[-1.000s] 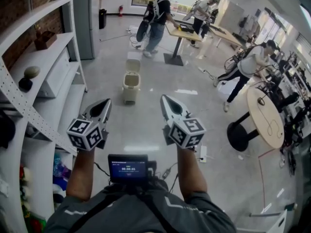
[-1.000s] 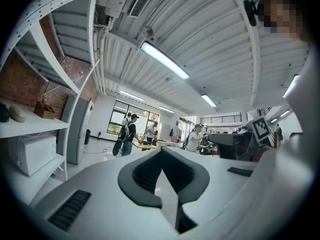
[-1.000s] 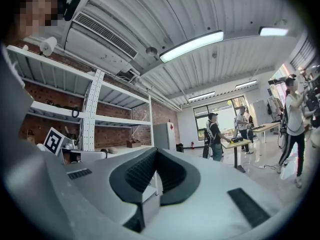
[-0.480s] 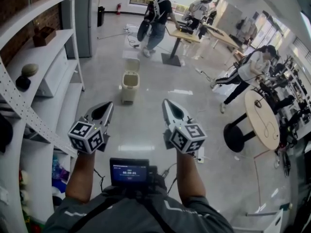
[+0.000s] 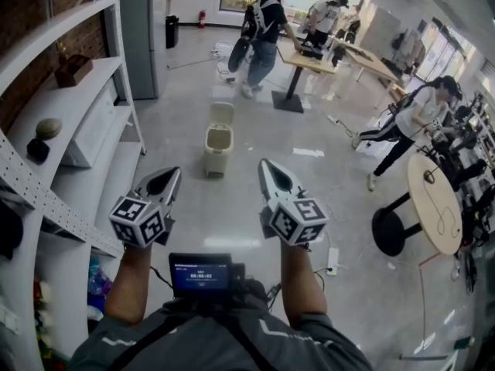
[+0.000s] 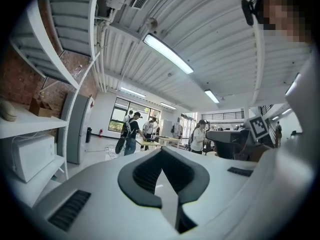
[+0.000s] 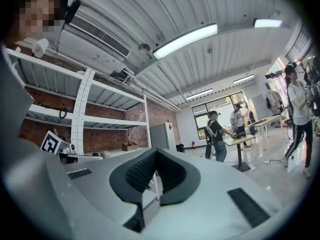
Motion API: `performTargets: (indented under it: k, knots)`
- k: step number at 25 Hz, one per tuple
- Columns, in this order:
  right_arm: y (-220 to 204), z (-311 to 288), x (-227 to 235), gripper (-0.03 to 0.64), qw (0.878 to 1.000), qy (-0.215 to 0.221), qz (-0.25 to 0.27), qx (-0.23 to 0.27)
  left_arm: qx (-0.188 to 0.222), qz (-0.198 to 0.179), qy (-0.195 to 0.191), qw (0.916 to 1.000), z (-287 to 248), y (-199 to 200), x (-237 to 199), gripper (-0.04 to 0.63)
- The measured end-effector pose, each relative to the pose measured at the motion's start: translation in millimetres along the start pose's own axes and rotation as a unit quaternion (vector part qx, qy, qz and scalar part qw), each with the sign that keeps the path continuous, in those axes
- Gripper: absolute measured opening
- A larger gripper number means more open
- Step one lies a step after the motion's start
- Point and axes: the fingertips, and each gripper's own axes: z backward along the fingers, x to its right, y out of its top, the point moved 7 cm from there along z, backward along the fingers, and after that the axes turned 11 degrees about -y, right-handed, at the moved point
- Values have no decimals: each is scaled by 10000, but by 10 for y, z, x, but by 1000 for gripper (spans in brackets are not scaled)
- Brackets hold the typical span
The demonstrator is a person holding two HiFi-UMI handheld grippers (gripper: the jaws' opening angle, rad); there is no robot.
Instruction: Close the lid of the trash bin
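A small cream trash bin (image 5: 218, 148) stands on the grey floor well ahead of me, its lid (image 5: 222, 114) tipped up and open behind it. My left gripper (image 5: 169, 175) and right gripper (image 5: 269, 168) are held side by side at chest height, pointing toward the bin and far short of it. Both are shut with nothing between their jaws. In the left gripper view the left gripper (image 6: 161, 170) has its dark pads pressed together, and in the right gripper view the right gripper (image 7: 155, 156) looks the same. Neither gripper view shows the bin.
White shelving (image 5: 73, 110) runs along the left, with a grey cabinet (image 5: 143, 33) behind it. Several people stand at desks (image 5: 309, 52) beyond the bin. A round table (image 5: 437, 207) and a black stool (image 5: 390, 230) are at the right. A power strip (image 5: 333, 260) lies on the floor.
The head view has shifted, so the bin now sits slightly right and lower in the frame. Both grippers stay shut and side by side.
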Motion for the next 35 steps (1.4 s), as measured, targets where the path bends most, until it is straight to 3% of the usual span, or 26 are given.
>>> performTargets:
  k: [3,9,18,27,35]
  knots:
    - [29,-242,215,11,9998,163,-73,-35,-87,32,223,9997,-278,61,-169,-6]
    - [127,-687,704,10,9993,345,-129,-14,-161,-180,172,9996,-954,204,-235,-6]
    - [162,-1257,1334,10,9992,402,19,-70,-390,-158,514,9978,-1667,180,-431,-6]
    - [195,-1707,1667,11,9993,348,-102,-135,-410,-91,240,9988,-2288,117,-720,-6]
    - [151,-2217,1715,11,9993,201,-11,-317,-330,90,-90,9994,-2705,104,-1227,-6]
